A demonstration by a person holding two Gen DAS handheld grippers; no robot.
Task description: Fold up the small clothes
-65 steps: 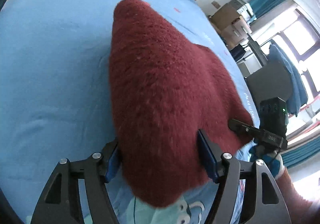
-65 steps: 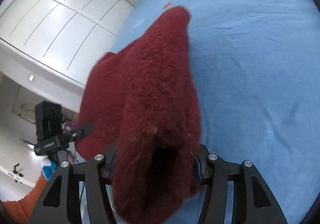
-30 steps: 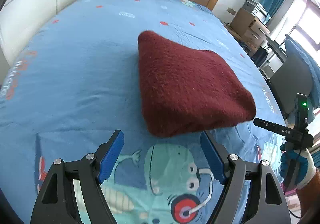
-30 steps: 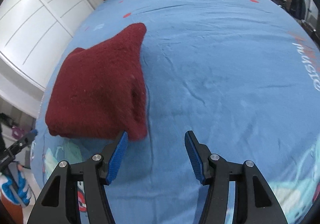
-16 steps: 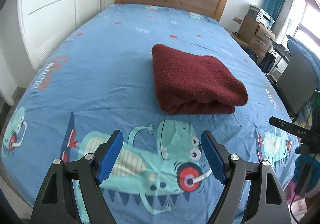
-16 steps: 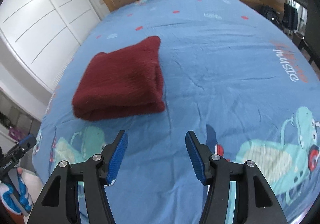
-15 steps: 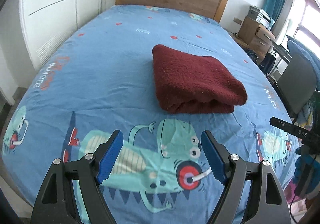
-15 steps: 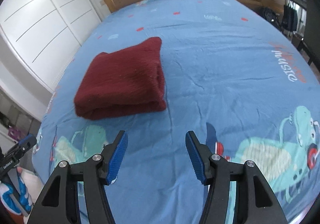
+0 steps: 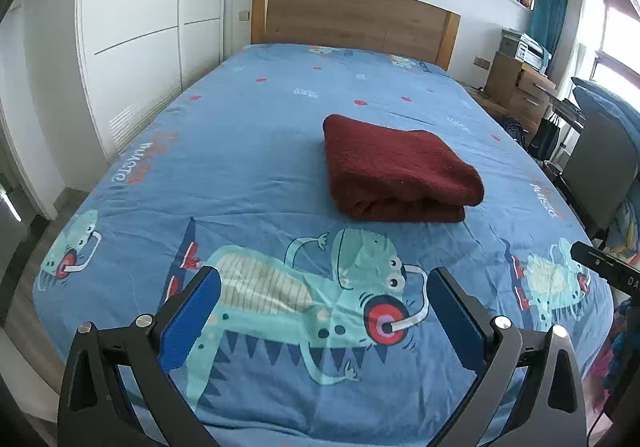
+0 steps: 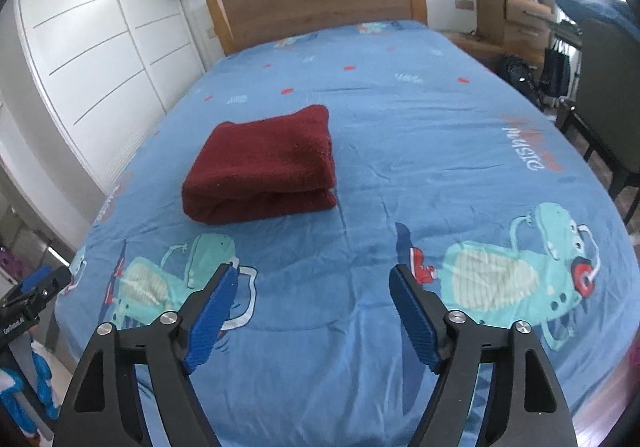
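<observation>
The left gripper (image 9: 320, 311) and right gripper (image 10: 312, 303) hung with jaws apart and nothing between them, having just been opening wider, above the dinosaur print (image 9: 320, 299) at the near end of the blue bed sheet (image 9: 240, 151). Nothing lay between them and the folded dark-red garment (image 9: 394, 171), which had filled both jaws two seconds earlier and now rested mid-bed, well apart. Its long axis ran up the bed, folded edge nearest. Beyond stood the wooden headboard (image 9: 352, 19).
</observation>
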